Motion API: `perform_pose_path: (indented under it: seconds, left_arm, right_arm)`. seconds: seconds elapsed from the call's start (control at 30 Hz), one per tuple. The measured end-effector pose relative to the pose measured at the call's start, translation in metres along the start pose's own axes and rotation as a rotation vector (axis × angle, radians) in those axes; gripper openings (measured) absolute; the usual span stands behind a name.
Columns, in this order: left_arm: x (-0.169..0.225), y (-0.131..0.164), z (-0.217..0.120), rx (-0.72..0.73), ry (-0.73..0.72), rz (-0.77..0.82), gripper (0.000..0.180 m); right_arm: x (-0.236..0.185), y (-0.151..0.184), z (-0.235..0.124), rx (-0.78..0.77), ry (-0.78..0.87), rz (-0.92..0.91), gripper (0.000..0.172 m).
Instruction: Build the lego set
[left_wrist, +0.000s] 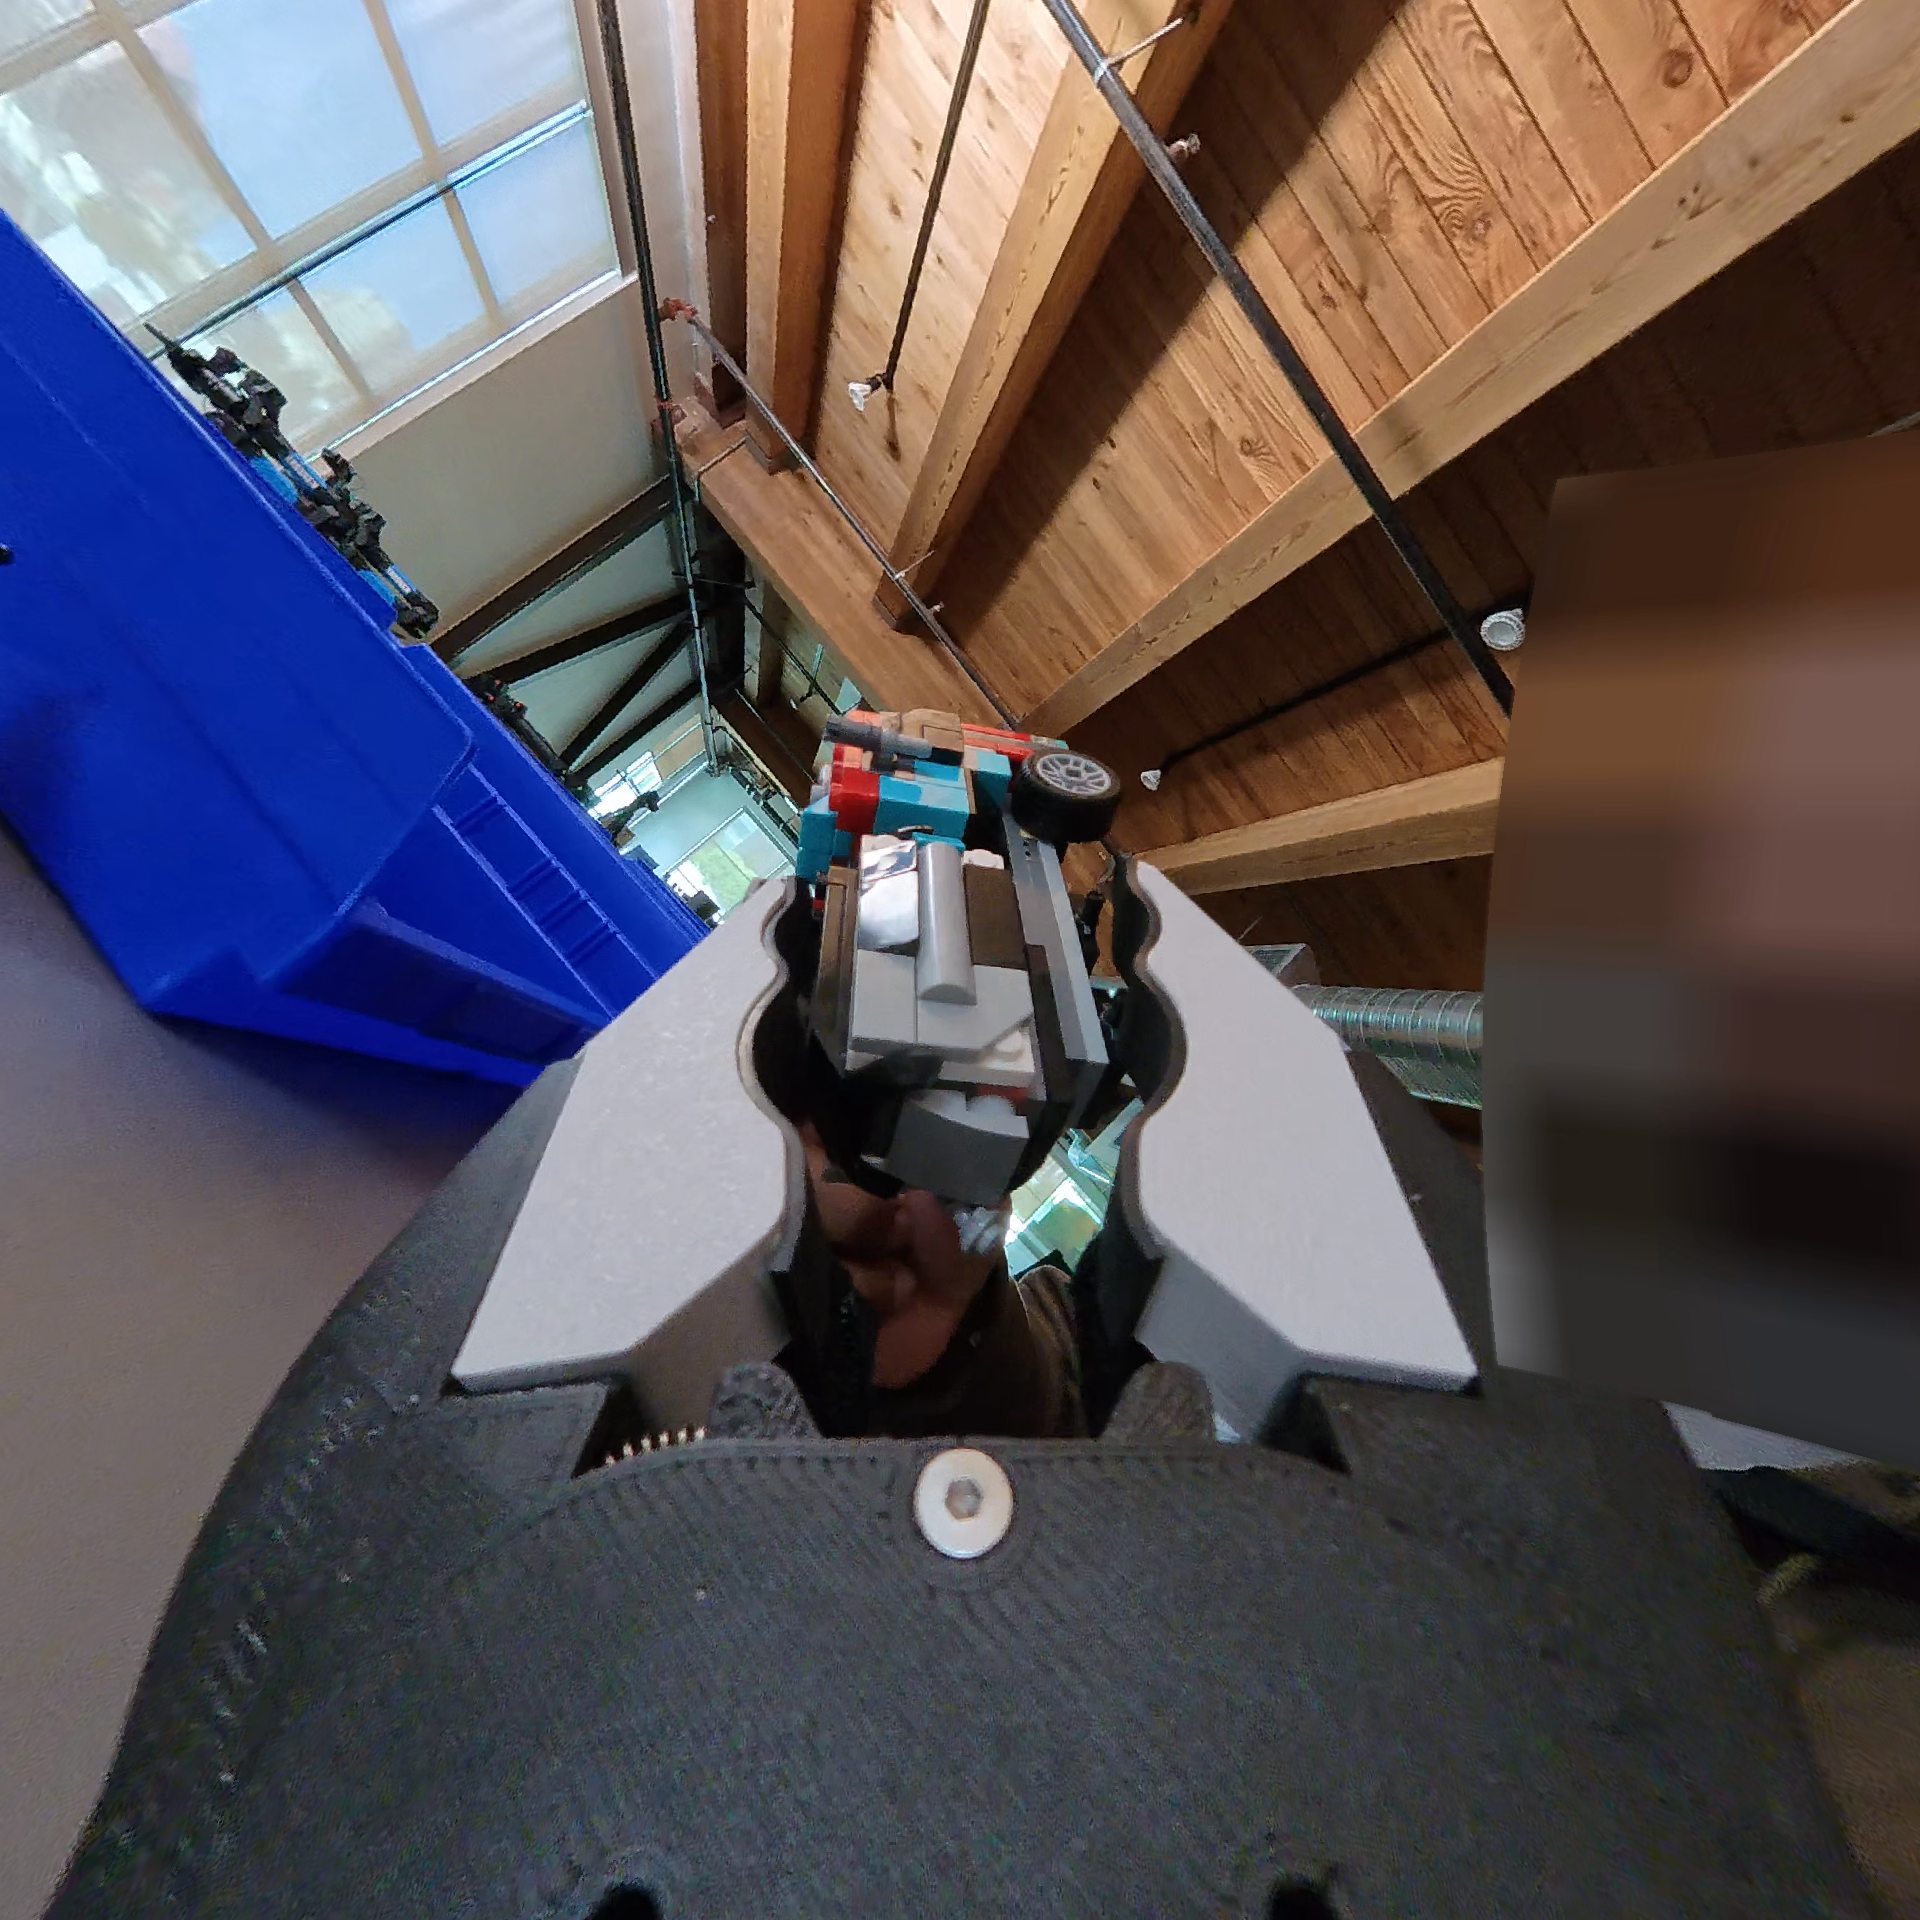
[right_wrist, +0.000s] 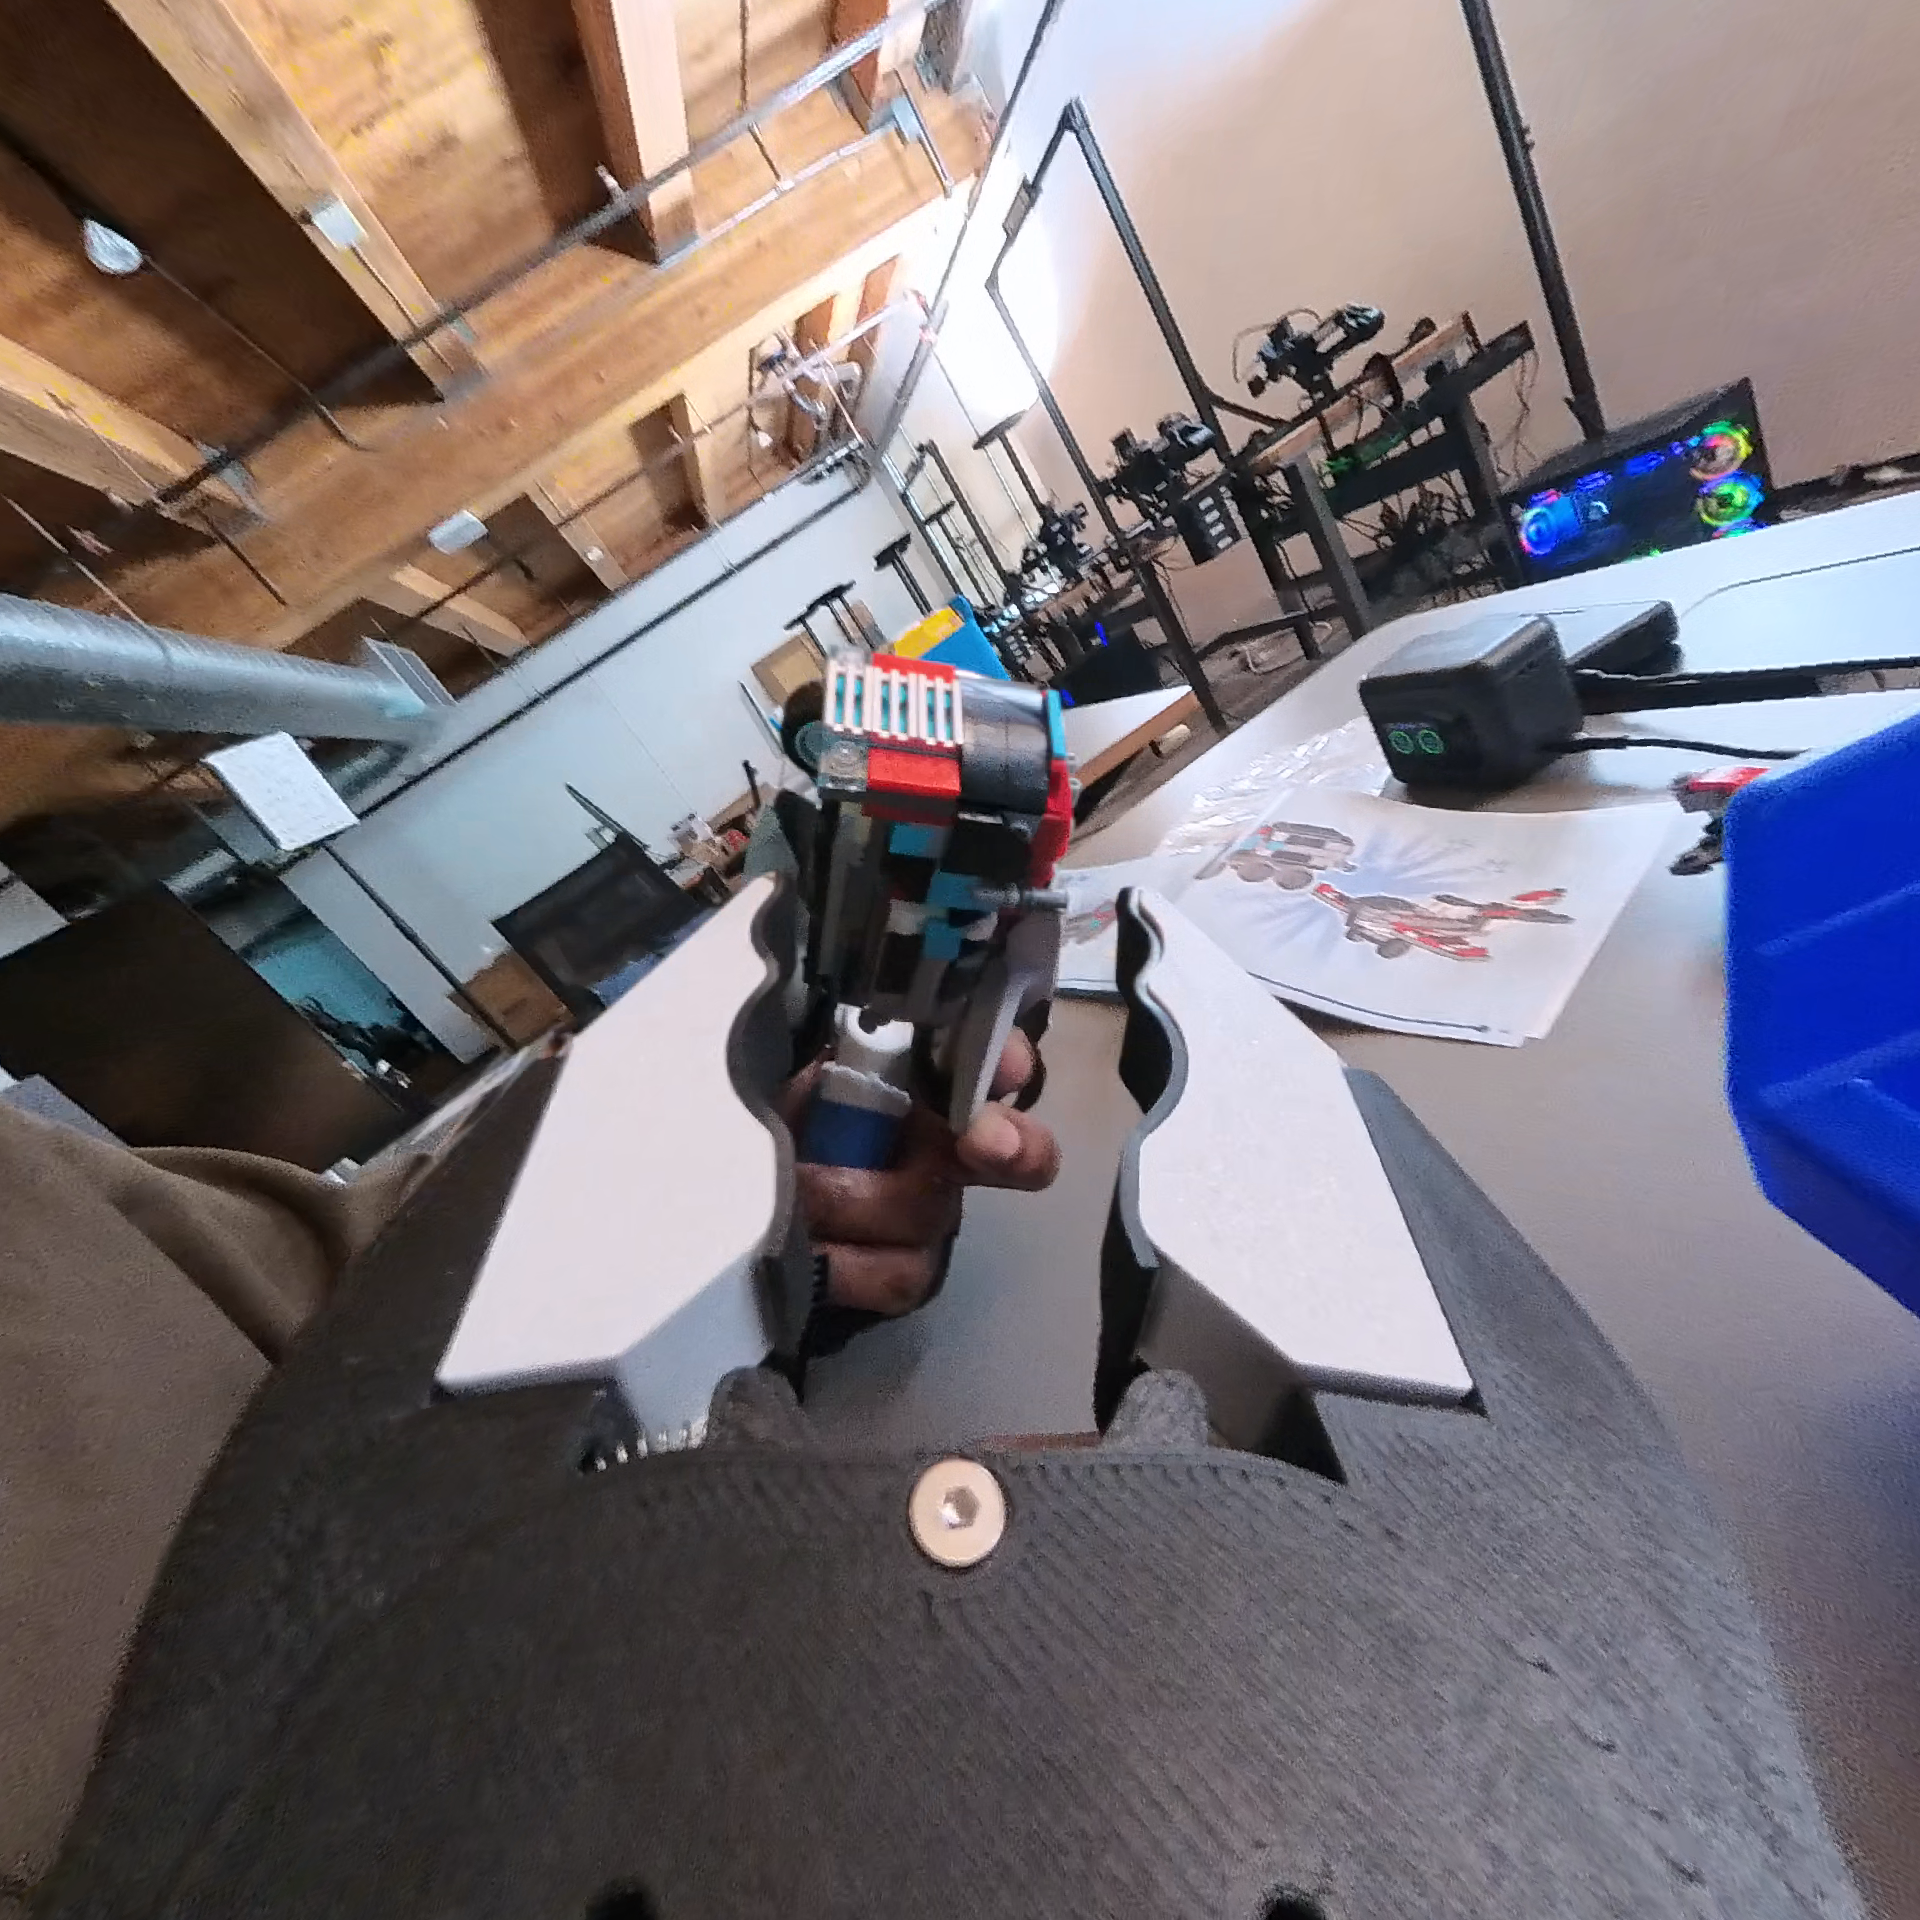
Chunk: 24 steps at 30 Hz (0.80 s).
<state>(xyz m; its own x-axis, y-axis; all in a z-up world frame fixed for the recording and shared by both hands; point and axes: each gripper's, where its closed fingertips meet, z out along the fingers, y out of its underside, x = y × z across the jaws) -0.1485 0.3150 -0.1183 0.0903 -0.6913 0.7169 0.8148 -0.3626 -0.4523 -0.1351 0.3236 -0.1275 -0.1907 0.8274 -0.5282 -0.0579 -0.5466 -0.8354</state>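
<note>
Left gripper: two grey fingers, pinching one toy brick truck between them. The truck's grey slabs fill the gap from finger to finger; its red and teal end and one black wheel with a grey hub stick out past the fingertips. View tilted up at a wooden plank ceiling with beams. One window upper left. One blue bin on a grey surface at left. One corrugated metal duct right of the fingers.

Right gripper: two grey fingers spread wide. The brick truck shows in this view too, standing upright, close against the left finger, with a clear gap to the right finger; not gripped here. A hand is visible below the truck, behind the fingers.

On the surface to the right: one printed sheet with toy pictures, one black box with two green rings, one blue bin at the edge. One computer with coloured fan lights farther back, among dark-framed benches.
</note>
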Motion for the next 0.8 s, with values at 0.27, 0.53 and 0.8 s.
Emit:
perform_pose_path:
  seconds: [0.27, 0.53, 0.8]
  left_arm:
    - [0.005, 0.002, 0.002, 0.028, 0.026, 0.056, 0.06]
    - [0.011, 0.008, 0.008, 0.026, 0.009, 0.214, 0.06]
    - [0.01, 0.009, 0.009, 0.008, -0.021, 0.274, 0.06]
  right_arm:
    - [-0.013, 0.012, 0.012, 0.0, -0.047, 0.079, 0.061]
    - [-0.019, 0.023, 0.017, -0.023, -0.096, 0.119, 0.049]
    - [-0.02, 0.023, 0.016, -0.01, -0.112, 0.113, 0.044]
